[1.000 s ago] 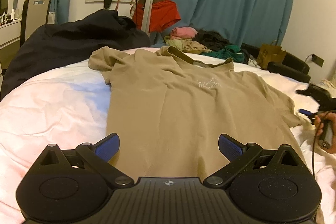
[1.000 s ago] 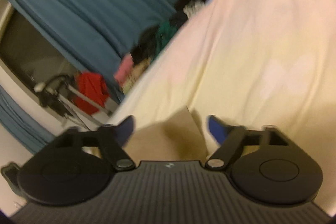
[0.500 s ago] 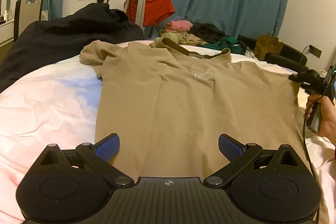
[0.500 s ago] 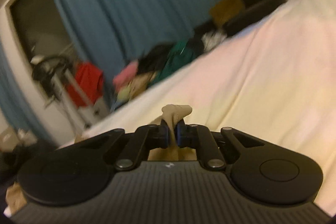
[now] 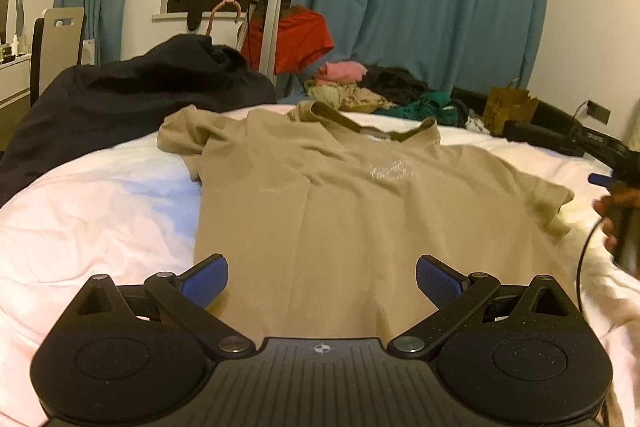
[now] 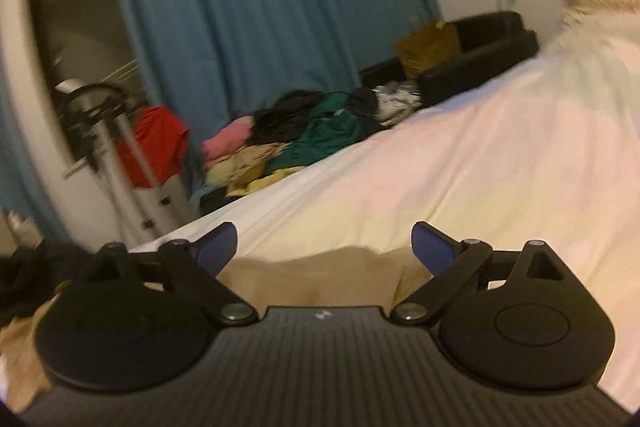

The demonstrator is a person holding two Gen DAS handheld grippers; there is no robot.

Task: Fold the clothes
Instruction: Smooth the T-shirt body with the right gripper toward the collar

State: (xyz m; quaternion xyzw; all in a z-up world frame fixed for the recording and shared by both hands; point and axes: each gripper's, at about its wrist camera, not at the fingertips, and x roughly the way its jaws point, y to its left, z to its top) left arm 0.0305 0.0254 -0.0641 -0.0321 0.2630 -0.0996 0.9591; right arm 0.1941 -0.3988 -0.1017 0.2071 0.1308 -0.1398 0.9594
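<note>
A tan T-shirt lies spread face up on the bed, collar at the far side, a small pale logo on its chest. My left gripper hovers open over the shirt's near hem, nothing between its blue pads. In the left wrist view my right gripper appears at the far right, held by a hand, just beyond the shirt's right sleeve. From its own camera the right gripper stands open above that tan sleeve, which lies loose on the sheet.
The bed's pale pink and white sheet surrounds the shirt. A dark garment is heaped at the back left. A pile of mixed clothes lies behind the bed, near a red garment on a stand. A black cable trails at right.
The right gripper, shut on the sleeve half a second ago, has opened and let it drop flat. The sleeve now lies spread out to the right. The left gripper stays open over the hem.
</note>
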